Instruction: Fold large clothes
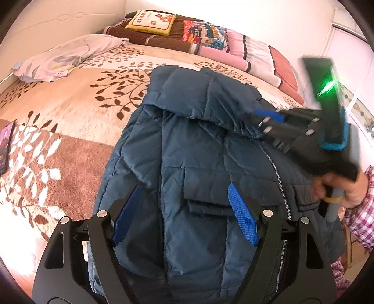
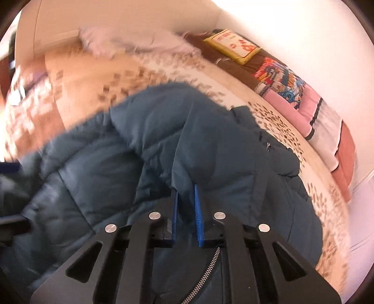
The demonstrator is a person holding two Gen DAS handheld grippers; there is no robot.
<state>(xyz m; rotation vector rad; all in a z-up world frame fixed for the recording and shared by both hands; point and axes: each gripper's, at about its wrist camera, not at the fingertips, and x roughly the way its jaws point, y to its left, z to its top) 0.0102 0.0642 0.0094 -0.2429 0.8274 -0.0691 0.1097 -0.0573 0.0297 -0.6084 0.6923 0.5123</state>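
Both tools over the jacket on the bed; right one pinching fabric, left one released.

Your left tool hovers with its blue pads spread wide above the jacket, near a flap pocket, gripping nothing. Your right tool has its pads drawn close together with a fold of jacket fabric caught between them; the zipper runs beneath its frame. In the left view, that right tool is blurred, sitting at the jacket's collar edge, your hand on its handle. The jacket lies front-up across the leaf-patterned bedspread. Beyond it: a pillow, a yellow cushion, folded blankets.
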